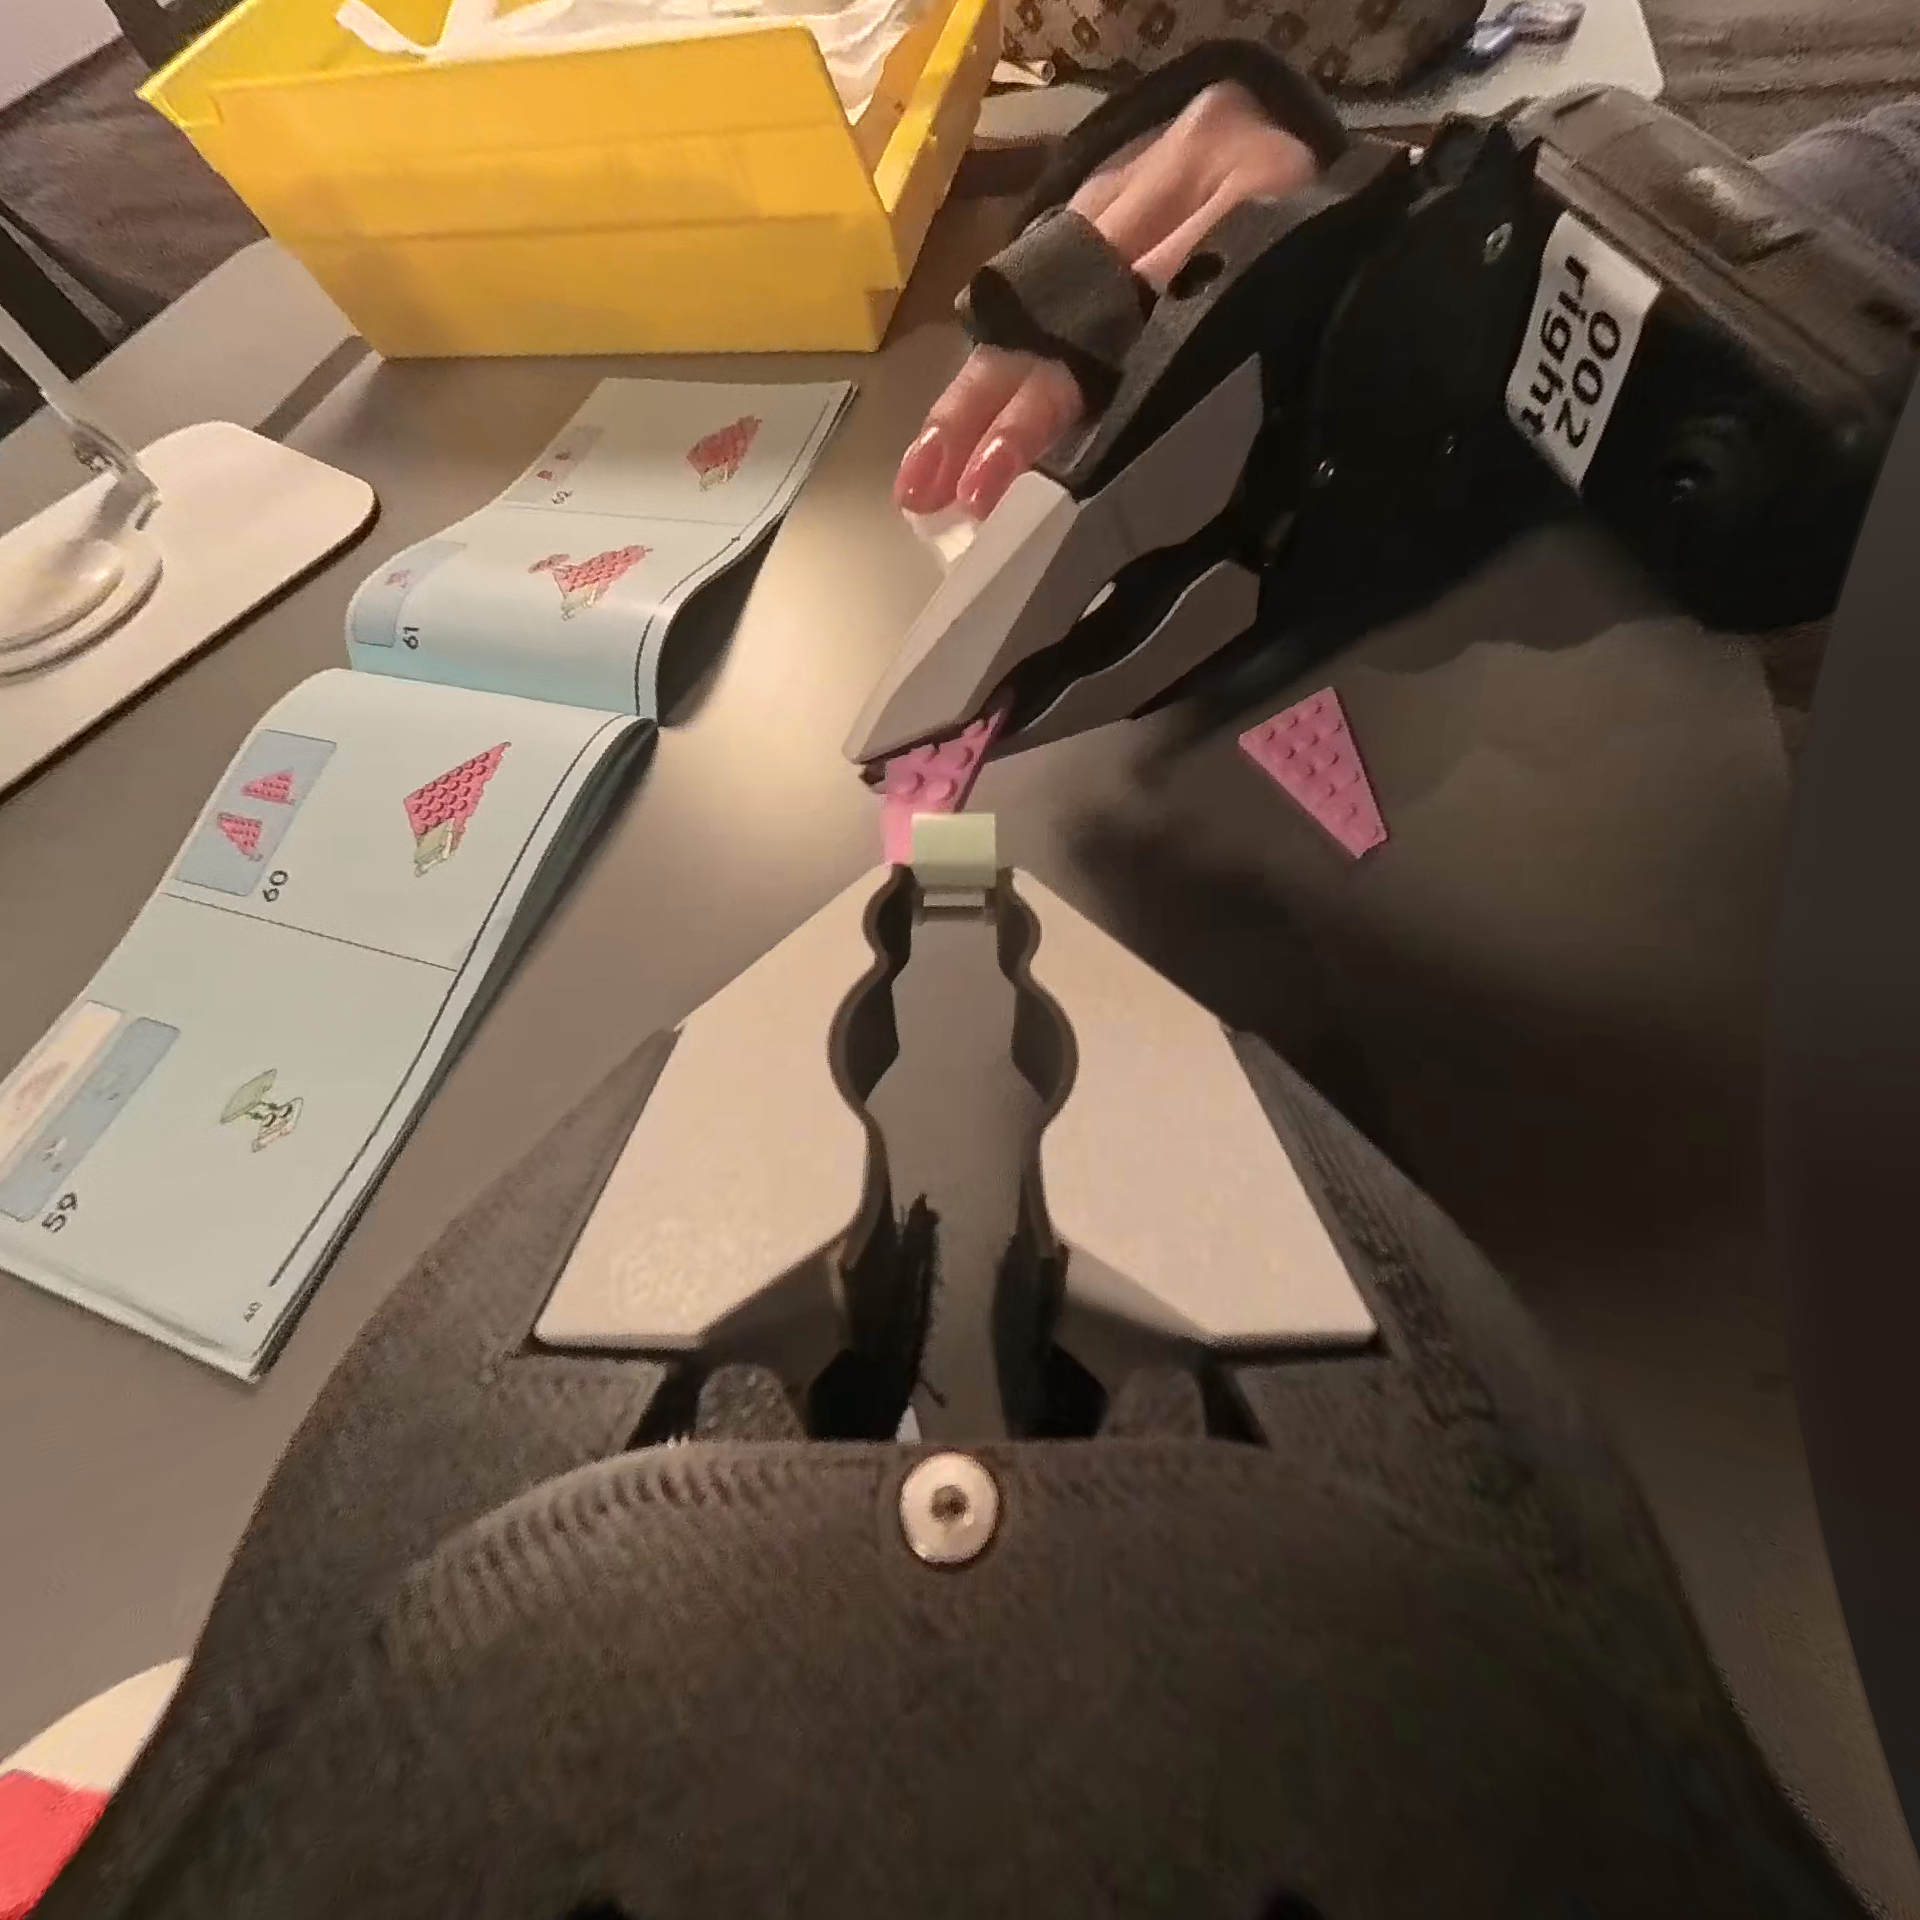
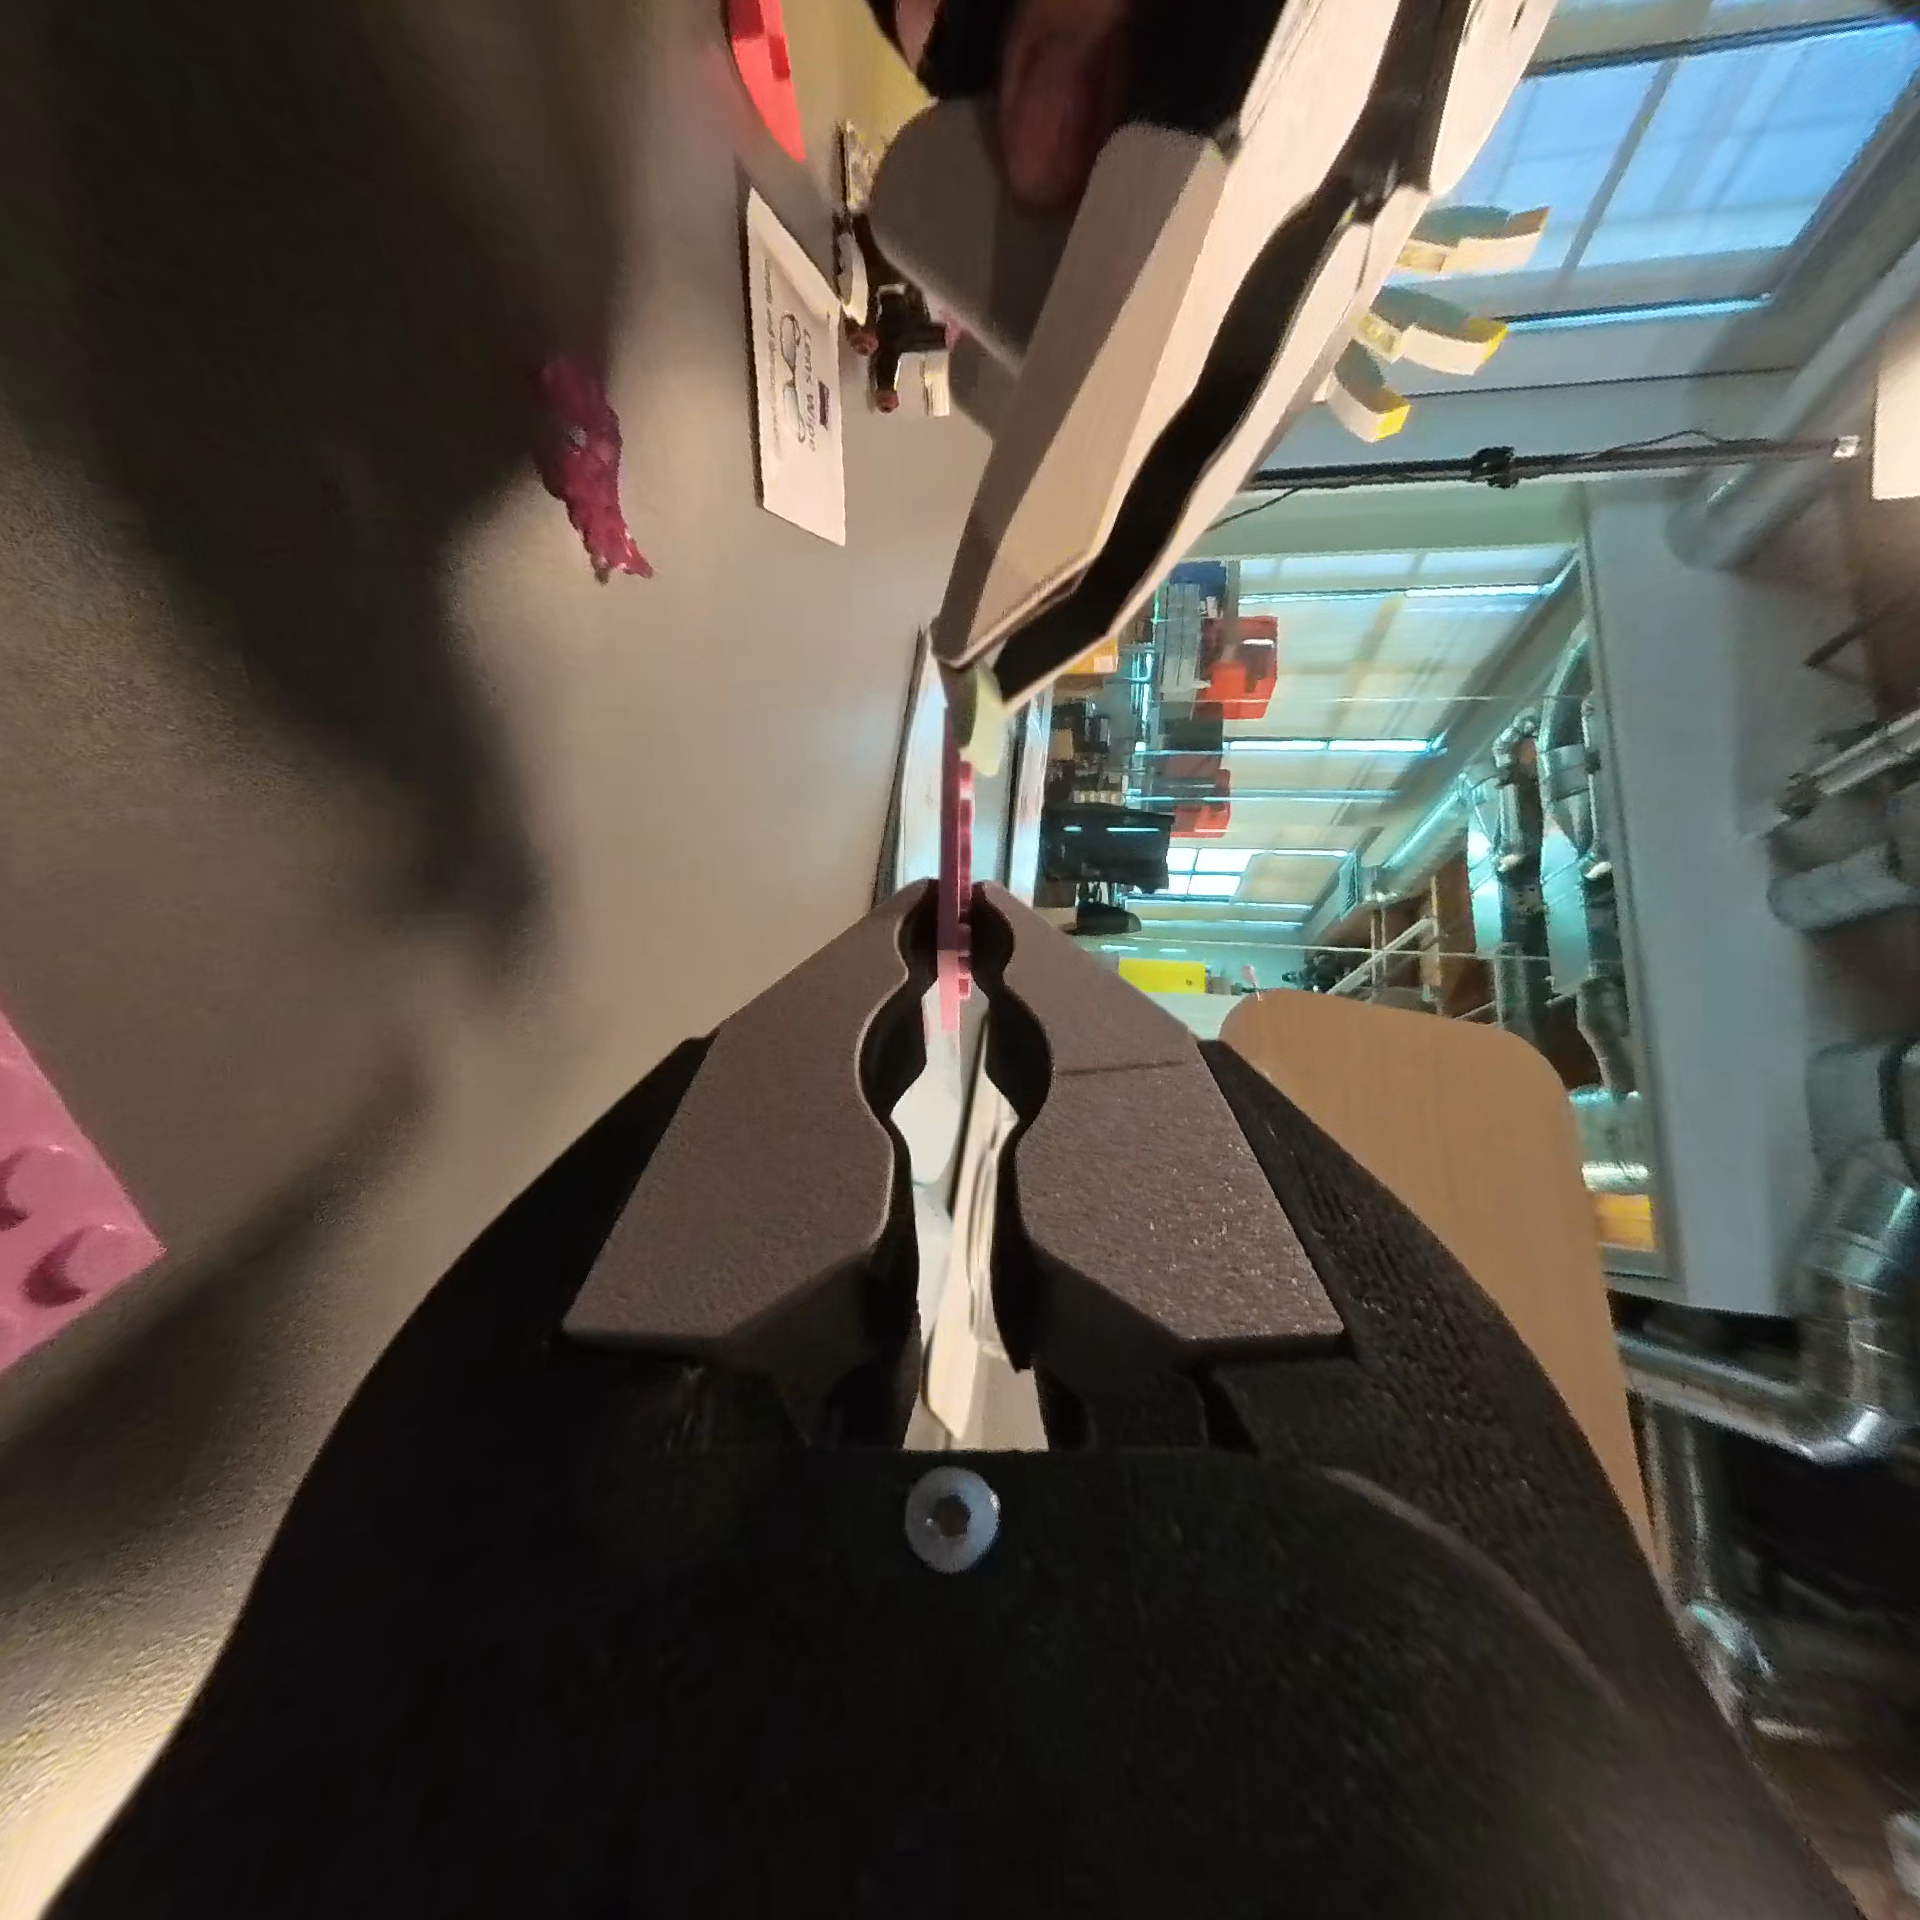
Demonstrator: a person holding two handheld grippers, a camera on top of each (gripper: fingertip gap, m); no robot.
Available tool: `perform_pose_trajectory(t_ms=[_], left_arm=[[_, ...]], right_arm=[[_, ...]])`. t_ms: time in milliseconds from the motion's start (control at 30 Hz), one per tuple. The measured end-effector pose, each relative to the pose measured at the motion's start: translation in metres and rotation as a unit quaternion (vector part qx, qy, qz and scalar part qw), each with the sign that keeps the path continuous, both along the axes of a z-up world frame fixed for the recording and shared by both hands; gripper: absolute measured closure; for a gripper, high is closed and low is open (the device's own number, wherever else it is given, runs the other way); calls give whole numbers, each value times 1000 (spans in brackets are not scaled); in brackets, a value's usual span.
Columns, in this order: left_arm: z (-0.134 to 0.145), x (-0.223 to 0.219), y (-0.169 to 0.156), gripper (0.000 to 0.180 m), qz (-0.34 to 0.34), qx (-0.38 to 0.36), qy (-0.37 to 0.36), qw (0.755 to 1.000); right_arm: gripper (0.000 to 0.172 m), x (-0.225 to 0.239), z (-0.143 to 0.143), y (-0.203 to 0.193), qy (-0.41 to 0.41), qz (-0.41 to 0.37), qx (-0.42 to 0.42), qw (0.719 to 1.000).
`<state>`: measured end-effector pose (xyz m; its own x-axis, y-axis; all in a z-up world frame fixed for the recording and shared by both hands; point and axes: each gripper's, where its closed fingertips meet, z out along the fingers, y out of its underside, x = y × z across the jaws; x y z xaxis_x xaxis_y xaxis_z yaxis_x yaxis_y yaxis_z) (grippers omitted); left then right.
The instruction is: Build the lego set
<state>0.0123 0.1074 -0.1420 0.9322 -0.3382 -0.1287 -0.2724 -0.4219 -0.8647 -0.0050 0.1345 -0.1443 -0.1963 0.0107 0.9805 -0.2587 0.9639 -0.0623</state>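
Two hand-held grippers meet over a dark table (image 1: 727,644), each closed on a small building-toy piece. Left wrist view: the left gripper (image 1: 954,883) has its two fingertips pressed against the sides of a pale green block (image 1: 954,854), jaws only narrowly apart, the block touching the near end of a pink studded plate (image 1: 940,774). That plate is clamped by the right gripper (image 1: 935,743), which reaches in from the upper right in a person's hand (image 1: 1049,343). A second pink wedge plate (image 1: 1322,769) lies flat on the table just right of the grippers; an open instruction booklet (image 1: 312,935) lies to the left, a yellow bin (image 1: 582,156) behind it. Right wrist view, rolled sideways: the right gripper (image 2: 958,904) is nearly shut, fingertips squeezing the thin pink plate (image 2: 956,821) edge-on. At the plate's far end sits the pale green block (image 2: 982,727), under the tip of the left gripper (image 2: 977,665). Another pink plate (image 2: 62,1195) lies at the left edge
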Motion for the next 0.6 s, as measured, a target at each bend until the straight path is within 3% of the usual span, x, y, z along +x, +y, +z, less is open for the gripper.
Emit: perform_pose_trajectory(t_ms=[367,467,600], left_arm=[[-12,7,-8,165,-28,-52,-63,996],[-20,12,-10,165,-31,-89,-117,989],[-20,22,-8,166,-33,-124,-210,969]], right_arm=[[169,8,-15,-13,-58,37,-20,997],[169,14,-28,-17,-136,48,-62,988],[169,28,-38,-25,-266,60,-166,948]])
